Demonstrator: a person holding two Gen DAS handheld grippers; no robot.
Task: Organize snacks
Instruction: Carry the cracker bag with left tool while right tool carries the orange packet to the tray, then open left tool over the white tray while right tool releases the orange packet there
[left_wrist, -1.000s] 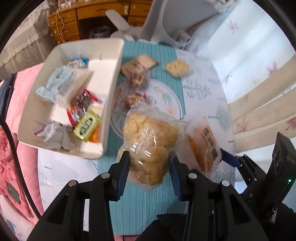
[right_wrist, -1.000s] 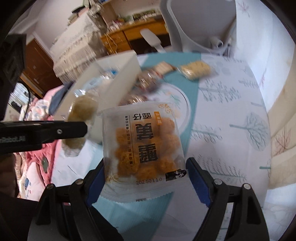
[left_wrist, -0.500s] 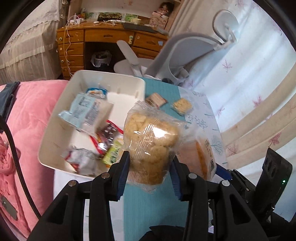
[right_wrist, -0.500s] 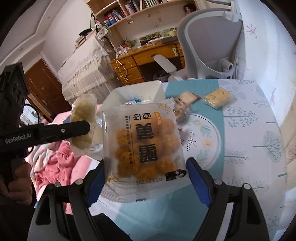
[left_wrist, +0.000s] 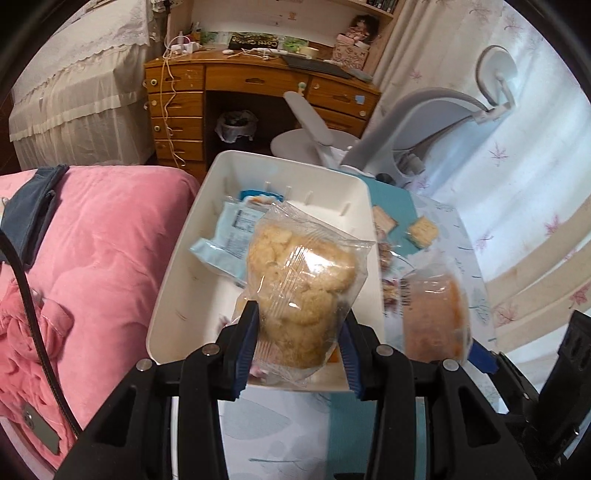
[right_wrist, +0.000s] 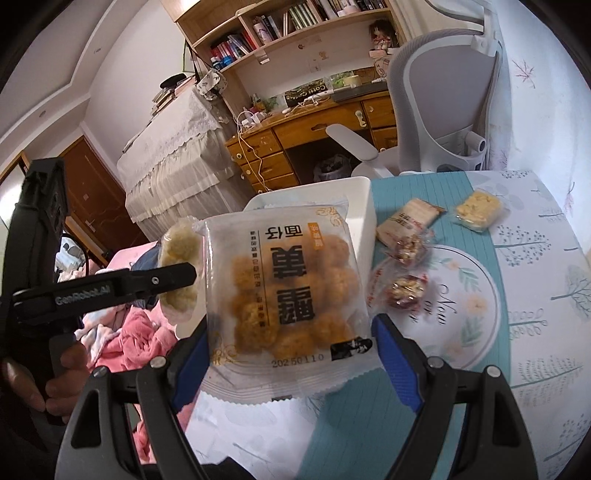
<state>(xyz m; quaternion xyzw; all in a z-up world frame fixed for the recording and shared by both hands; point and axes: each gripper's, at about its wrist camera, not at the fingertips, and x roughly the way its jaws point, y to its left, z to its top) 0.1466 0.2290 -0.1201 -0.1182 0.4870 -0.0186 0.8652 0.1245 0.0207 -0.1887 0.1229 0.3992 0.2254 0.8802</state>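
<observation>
My left gripper is shut on a clear packet of pale puffed cakes, held over the near end of the white bin. In the bin lies a light blue packet. My right gripper is shut on a flat packet of orange fried balls with printed characters, raised above the table beside the bin. The left gripper with its pale packet shows to the left of it, and the orange packet shows at the right in the left wrist view.
Loose snacks lie on the teal runner: a tan wafer packet, a yellow cake packet and two red-wrapped candies. A pink quilt lies left of the bin. A grey office chair and wooden desk stand behind.
Both grippers have lifted and pulled back toward me with their packets; the bin and table now look farther off, and more of the room behind shows.
</observation>
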